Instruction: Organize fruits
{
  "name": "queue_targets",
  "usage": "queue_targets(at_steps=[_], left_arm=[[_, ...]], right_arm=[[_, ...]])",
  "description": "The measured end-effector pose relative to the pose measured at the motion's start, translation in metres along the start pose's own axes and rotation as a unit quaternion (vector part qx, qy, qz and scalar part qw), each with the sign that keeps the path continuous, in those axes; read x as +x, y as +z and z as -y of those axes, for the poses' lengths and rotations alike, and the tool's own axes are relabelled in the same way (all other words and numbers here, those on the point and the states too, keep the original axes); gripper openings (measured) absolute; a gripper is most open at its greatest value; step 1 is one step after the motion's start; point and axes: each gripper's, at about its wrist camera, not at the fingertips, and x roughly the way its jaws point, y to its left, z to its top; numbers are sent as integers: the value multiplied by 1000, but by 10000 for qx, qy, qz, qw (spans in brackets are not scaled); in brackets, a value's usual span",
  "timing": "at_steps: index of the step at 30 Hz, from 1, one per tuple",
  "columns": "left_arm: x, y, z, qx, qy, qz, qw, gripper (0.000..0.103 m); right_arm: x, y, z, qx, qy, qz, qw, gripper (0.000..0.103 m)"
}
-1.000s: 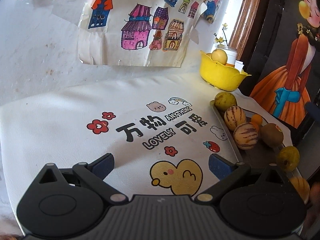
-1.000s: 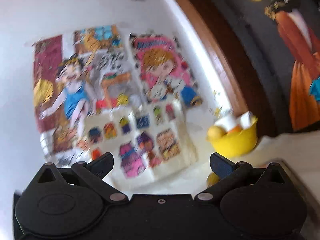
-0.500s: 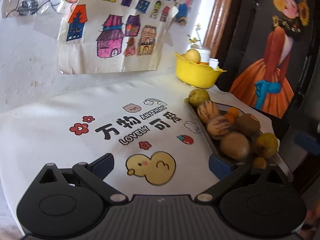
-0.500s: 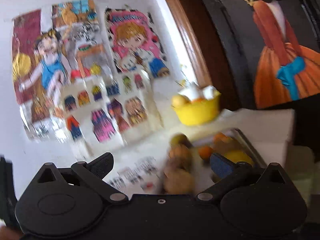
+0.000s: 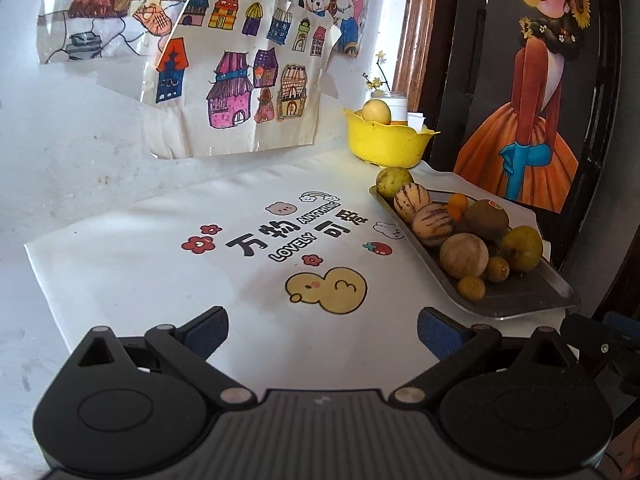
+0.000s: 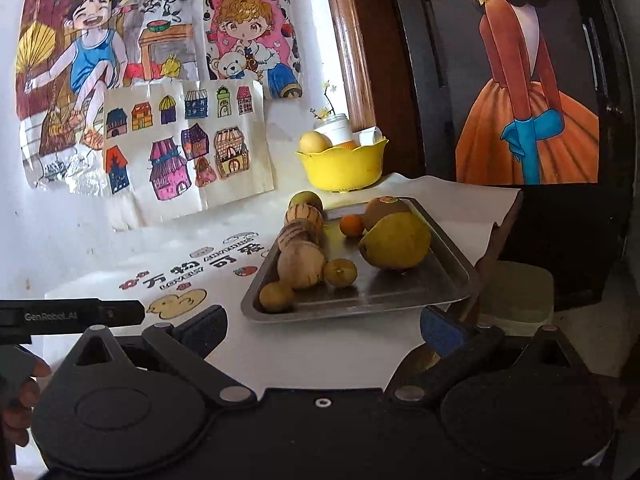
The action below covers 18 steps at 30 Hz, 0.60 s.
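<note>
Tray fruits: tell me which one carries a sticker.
The brown kiwi at the tray's far end, beside the small orange; a round sticker sits on top. None shows on the others.

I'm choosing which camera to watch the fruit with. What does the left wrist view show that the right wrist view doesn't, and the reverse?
Only the left wrist view shows the whole printed mat with its yellow duck unobstructed. Only the right wrist view shows the metal tray's far rim, the large yellow fruit in full, and the left hand-held gripper from the side. Both show the yellow bowl, the striped fruits and their own open hand-held gripper; the right hand-held gripper is empty.
</note>
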Motion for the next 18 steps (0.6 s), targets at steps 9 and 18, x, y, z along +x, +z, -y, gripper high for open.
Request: queue_targets(at_steps=[9,18], left_arm=[[-7,-7,-6,-24,42,8,10000,103],[-8,-7,-5,59,82,28,9999,103]], right_arm=[[0,1,-3,-26,-50,-33,10000,102],[3,1,-3,-27,-64,-91,9999,102]])
